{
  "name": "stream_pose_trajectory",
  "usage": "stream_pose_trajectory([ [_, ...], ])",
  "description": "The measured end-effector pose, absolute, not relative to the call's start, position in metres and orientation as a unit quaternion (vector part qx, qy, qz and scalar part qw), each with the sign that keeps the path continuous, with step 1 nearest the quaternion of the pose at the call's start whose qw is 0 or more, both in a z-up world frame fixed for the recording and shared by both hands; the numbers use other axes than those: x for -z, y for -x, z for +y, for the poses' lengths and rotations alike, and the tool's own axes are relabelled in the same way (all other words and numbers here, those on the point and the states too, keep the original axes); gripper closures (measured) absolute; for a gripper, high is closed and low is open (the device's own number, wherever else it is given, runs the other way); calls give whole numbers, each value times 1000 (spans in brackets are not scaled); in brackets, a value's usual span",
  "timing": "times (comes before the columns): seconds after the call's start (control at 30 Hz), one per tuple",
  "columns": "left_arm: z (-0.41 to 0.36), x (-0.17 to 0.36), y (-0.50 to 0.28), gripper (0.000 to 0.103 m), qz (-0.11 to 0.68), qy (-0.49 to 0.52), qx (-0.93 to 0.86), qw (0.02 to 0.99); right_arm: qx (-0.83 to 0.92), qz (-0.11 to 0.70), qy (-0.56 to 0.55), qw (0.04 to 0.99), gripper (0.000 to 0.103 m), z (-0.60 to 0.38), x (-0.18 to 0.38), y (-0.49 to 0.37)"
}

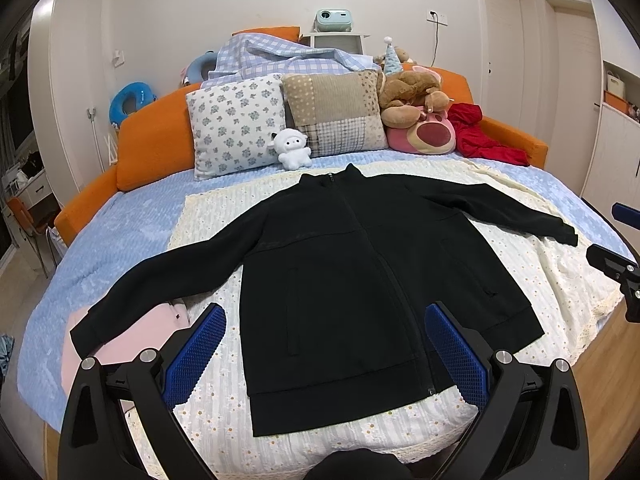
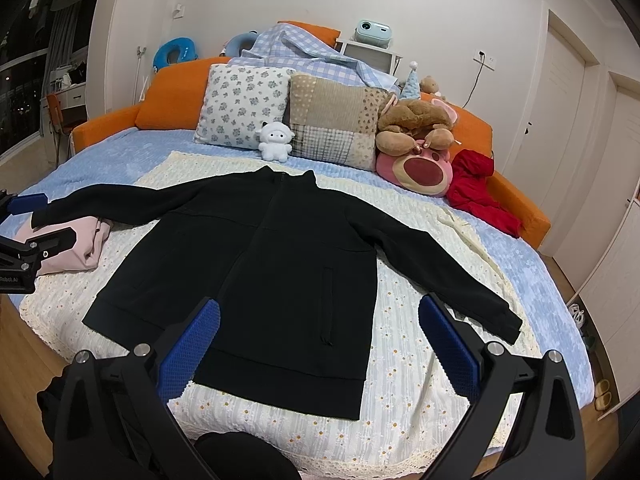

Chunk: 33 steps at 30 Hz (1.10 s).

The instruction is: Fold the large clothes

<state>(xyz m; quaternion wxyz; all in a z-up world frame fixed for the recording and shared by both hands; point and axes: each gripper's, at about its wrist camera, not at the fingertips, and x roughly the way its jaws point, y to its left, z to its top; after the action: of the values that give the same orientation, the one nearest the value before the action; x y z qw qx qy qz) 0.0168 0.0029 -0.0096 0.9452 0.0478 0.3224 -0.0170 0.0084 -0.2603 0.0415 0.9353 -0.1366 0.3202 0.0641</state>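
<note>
While spread flat on the cream daisy sheet (image 1: 520, 264), jacket (image 1: 360, 264) lies zip-side up, collar toward the pillows, hem toward the cameras, both sleeves stretched out to the sides. Zip closed along the middle.

Left gripper (image 1: 324, 344): jaws wide apart, nothing between them, blue pads (image 1: 196, 348) hanging over the jacket's hem end without touching cloth as far as can be told. Seen from the right wrist camera too, at the far left edge beside the jacket's sleeve cuff.

Right gripper (image 2: 318, 340): jaws likewise wide apart, empty, above the jacket's lower half. Shows in the left wrist view at the right edge, past the other sleeve.

Pink garment (image 2: 76, 244) folded beside the jacket, partly under one sleeve cuff. Red garment (image 2: 476, 192) bunched beyond the opposite sleeve, near the orange frame (image 2: 168, 120). Behind the jacket's collar: white plush (image 1: 290, 148), floral pillow (image 1: 236, 124), patchwork pillow (image 1: 336, 112). Brown plush (image 1: 412, 96) on a pink plush (image 1: 428, 136), off the collar toward the red garment. Blue bedspread (image 1: 120, 232) under the sheet, around the jacket on all visible sides. Dark cloth at bottom of both views, nearer than the hem; cannot tell what.
</note>
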Motion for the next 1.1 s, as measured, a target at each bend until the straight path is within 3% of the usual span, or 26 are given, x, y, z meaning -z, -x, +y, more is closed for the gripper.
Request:
stream_pose_trajectory([
  [1.1,7,17,-25,2,326,-52,16,944,-61,327,140,933,5,-263,-36,-11],
])
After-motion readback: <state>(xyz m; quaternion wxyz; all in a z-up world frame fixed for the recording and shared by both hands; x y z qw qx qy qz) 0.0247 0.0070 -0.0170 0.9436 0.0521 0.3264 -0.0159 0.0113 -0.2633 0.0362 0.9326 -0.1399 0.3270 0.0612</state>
